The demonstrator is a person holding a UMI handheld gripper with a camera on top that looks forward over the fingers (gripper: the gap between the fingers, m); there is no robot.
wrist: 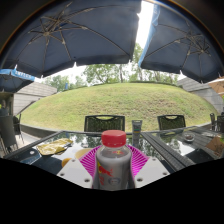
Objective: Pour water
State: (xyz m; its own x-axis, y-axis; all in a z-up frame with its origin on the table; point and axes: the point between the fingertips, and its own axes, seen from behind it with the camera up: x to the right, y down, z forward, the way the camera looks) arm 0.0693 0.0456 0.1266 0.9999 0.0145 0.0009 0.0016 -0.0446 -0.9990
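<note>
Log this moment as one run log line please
task: pour water | claw: shut on bottle | bottle: upright, red cap on, between pink pads | cup: beyond, on glass table | pour: not started

Your bottle (113,160) stands upright between the gripper (113,163) fingers, resting on the table (180,150). Left of it lies a plate of food (53,147); beyond it stands a cup (137,127) — then two chairs (104,122), the lawn (110,100) behind, umbrellas (75,35) overhead.
</note>
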